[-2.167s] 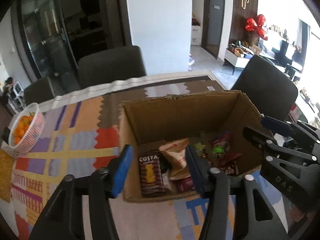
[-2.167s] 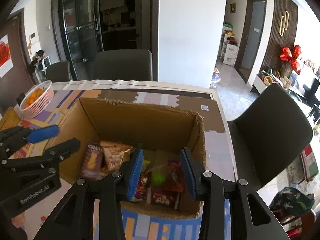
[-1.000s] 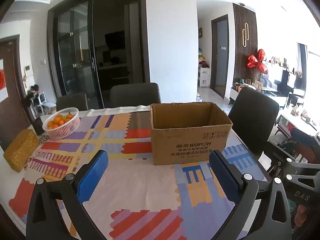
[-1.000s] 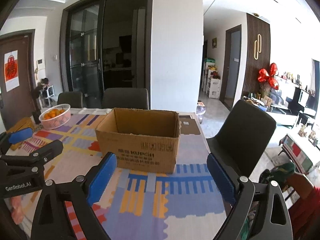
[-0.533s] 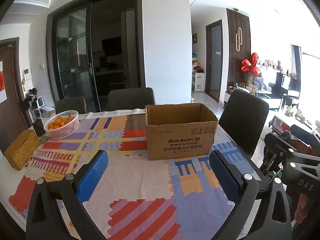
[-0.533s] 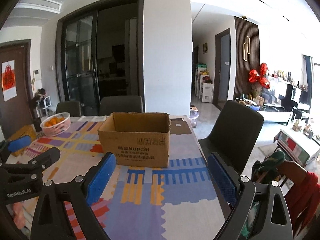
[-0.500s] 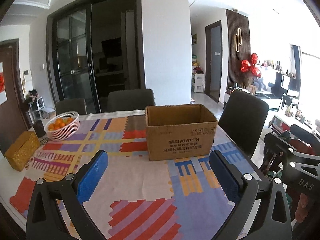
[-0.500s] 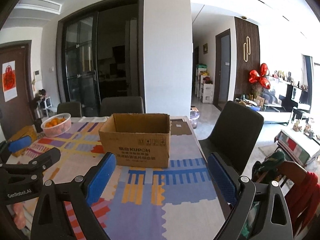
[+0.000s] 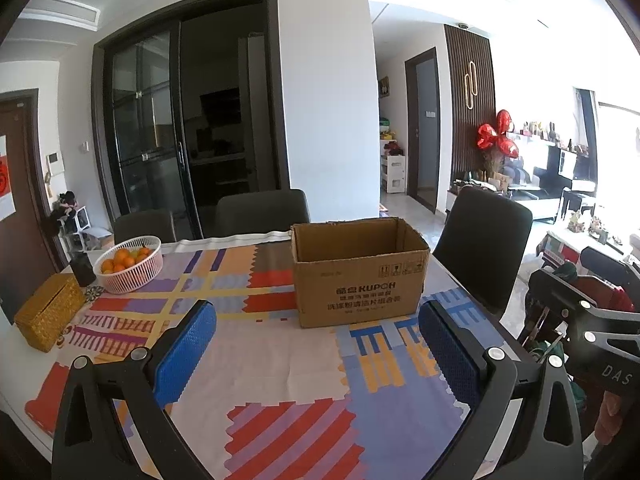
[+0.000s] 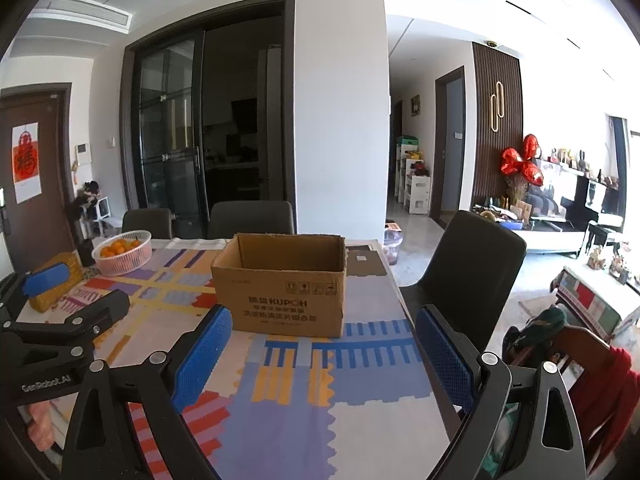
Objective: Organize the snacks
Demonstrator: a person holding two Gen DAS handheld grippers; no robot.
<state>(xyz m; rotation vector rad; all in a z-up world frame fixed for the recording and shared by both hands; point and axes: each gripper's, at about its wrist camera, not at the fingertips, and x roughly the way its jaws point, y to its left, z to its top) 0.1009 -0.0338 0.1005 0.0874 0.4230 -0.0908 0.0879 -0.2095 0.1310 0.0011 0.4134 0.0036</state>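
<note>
From the left wrist camera, the left gripper [image 9: 318, 348] has its two blue pads far apart, and nothing is between them. It hangs above the table [image 9: 256, 364], which has a cloth with many colors. The cardboard box [image 9: 358, 276] stands on the table, past the pads and well apart from them. Its top is open, but the snacks inside cannot be seen from here. Far to the left sits a white basket of oranges [image 9: 129, 263]. Near it is a yellow woven box [image 9: 50, 312]. A dark chair [image 9: 486, 248] stands just to the right of the table. The right gripper [image 9: 600, 322] shows at the right edge.

From the right wrist camera, the right gripper [image 10: 322, 354] also has its blue pads spread wide, with nothing held. The cardboard box [image 10: 282, 290] sits on the table [image 10: 352, 376] ahead of it, not touching the pads. The basket of oranges [image 10: 122, 258] is far back on the left. The left gripper [image 10: 78, 294] shows at the left side, and its pads are apart too.
</note>
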